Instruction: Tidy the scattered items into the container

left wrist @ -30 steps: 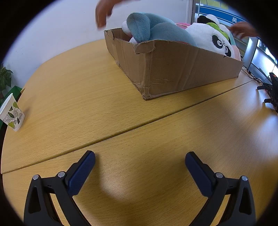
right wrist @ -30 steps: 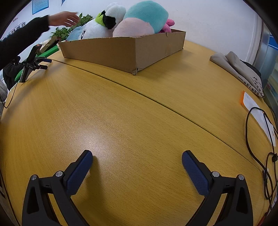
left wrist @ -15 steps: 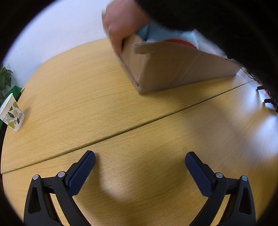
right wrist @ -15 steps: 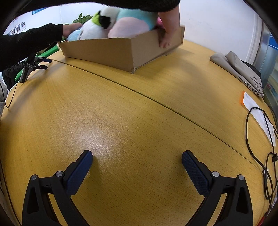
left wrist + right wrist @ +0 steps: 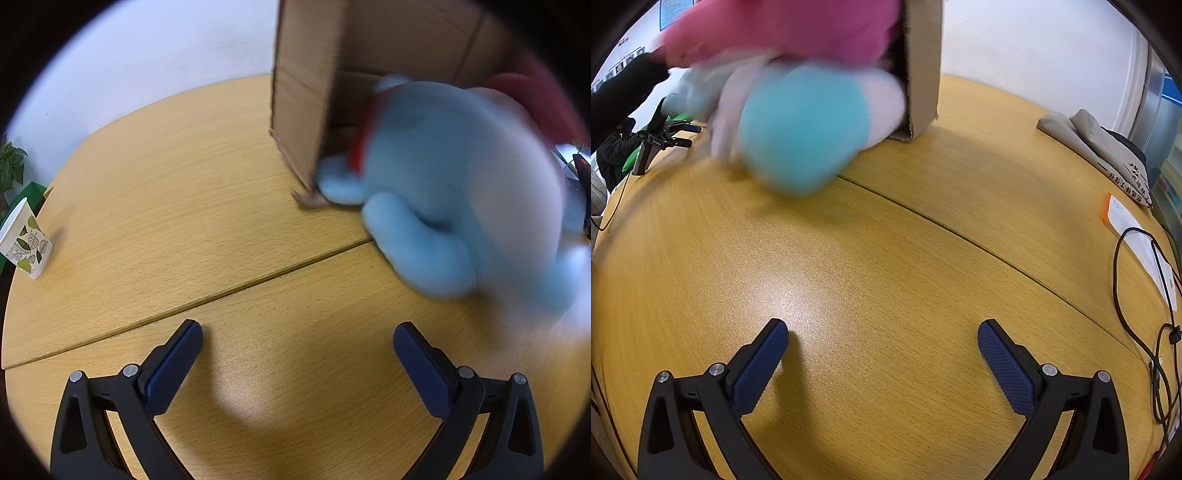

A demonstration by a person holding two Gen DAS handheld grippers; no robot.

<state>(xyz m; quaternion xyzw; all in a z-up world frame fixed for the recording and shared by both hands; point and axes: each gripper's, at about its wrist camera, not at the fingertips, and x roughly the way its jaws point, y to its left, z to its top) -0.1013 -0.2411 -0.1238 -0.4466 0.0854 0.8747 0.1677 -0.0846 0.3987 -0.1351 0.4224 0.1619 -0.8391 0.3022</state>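
The cardboard box (image 5: 306,103) is tipped up on its edge on the wooden table (image 5: 184,192), and plush toys spill out of it, blurred by motion. A light blue plush (image 5: 454,192) tumbles onto the table in the left wrist view. In the right wrist view the box (image 5: 923,62) stands on end, with a turquoise and pale plush (image 5: 805,129) and a pink plush (image 5: 798,29) falling from it. My left gripper (image 5: 297,365) is open and empty, low over the table. My right gripper (image 5: 882,362) is open and empty too.
A leaf-print paper cup (image 5: 24,240) stands at the table's left edge by a plant (image 5: 11,166). A folded grey bag (image 5: 1104,147), a paper slip (image 5: 1137,236) and a black cable (image 5: 1145,314) lie at the right. A black-sleeved arm (image 5: 624,92) reaches in at the left.
A person's hands took hold of the box and tipped it up on edge; the plush toys that sat inside now spill onto the table. Both grippers have stayed still and open.
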